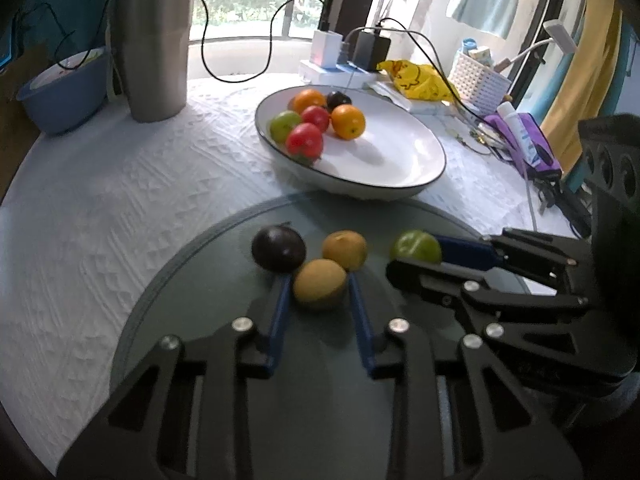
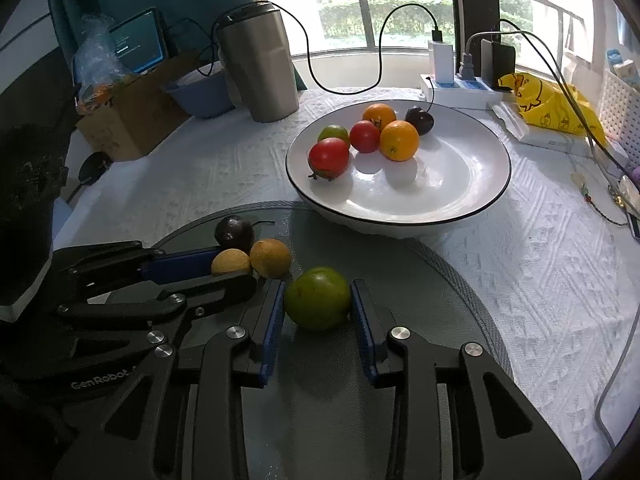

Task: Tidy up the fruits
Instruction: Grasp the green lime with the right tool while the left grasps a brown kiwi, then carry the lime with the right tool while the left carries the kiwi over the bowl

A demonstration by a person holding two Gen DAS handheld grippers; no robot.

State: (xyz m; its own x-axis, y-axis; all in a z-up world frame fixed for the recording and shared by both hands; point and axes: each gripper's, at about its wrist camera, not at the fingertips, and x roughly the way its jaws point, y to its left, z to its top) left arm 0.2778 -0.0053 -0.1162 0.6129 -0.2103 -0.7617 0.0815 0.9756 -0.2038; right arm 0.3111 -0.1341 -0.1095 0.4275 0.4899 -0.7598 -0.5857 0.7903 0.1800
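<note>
Bench [image 2: 540, 264] under a white textured cloth, window behind. Far left stands a steel tumbler [image 2: 258, 68], well clear of the work.

White bowl [image 2: 472, 184] sits mid-bench, the collecting point by the look of it: two oranges, two red fruits, one green fruit and a dark plum are bunched on its far-left side, leaving the near-right half bare for more.

Round glass mat [image 2: 448, 280] lies just near of the bowl, with four loose fruits still on it, so the sorting seems a bit past halfway.

Left hand-held gripper [image 1: 320, 292]: fingers spread, straddling the nearer brown fruit [image 1: 319, 284]; the pads look close to its sides, contact not clear. A second brown fruit [image 1: 345, 250] and a dark plum [image 1: 278, 248] crowd just behind, so closing may nudge them.

Right hand-held gripper [image 2: 318, 300]: fingers spread either side of the green fruit [image 2: 317, 297], pads just beside or barely touching its flanks, not yet squeezing. It sits right of the cluster, alone, which makes for the cleaner pick.

Both tools are lined up toward the bowl, a short carry.
</note>
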